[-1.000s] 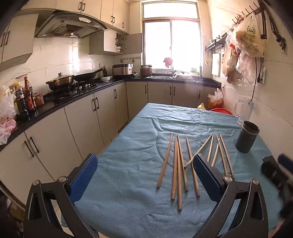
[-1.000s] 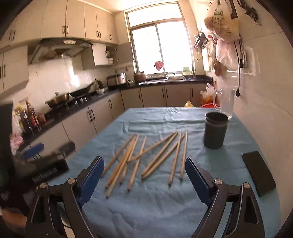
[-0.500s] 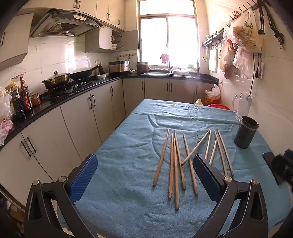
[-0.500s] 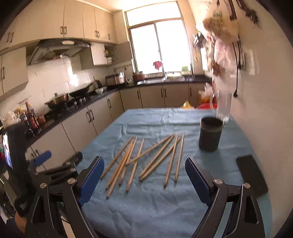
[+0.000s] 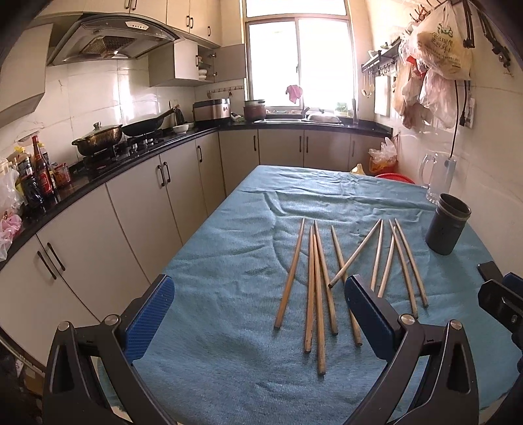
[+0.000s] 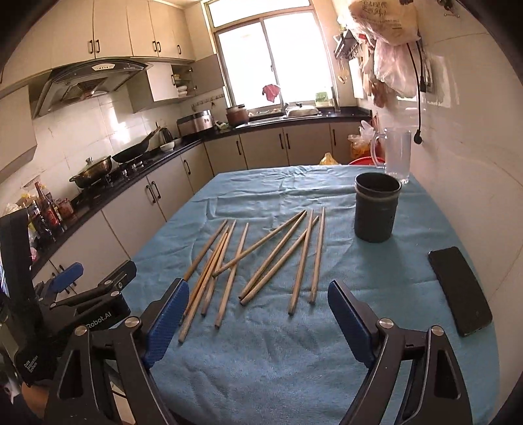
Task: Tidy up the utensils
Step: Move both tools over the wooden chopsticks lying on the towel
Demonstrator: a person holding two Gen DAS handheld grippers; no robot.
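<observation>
Left wrist view: my right pad covers the near ends of several chopsticks. Right gripper cut off by the frame edge; jaws unreadable from here. Black phone mostly hidden behind it. Right wrist view: left pad hides the leftmost sticks' near parts. Tabletop near edge lost behind both frames. Hanging bag's print too small to read.

Matt wooden chopsticks lie on rough blue cloth beside a matt dark cup.
</observation>
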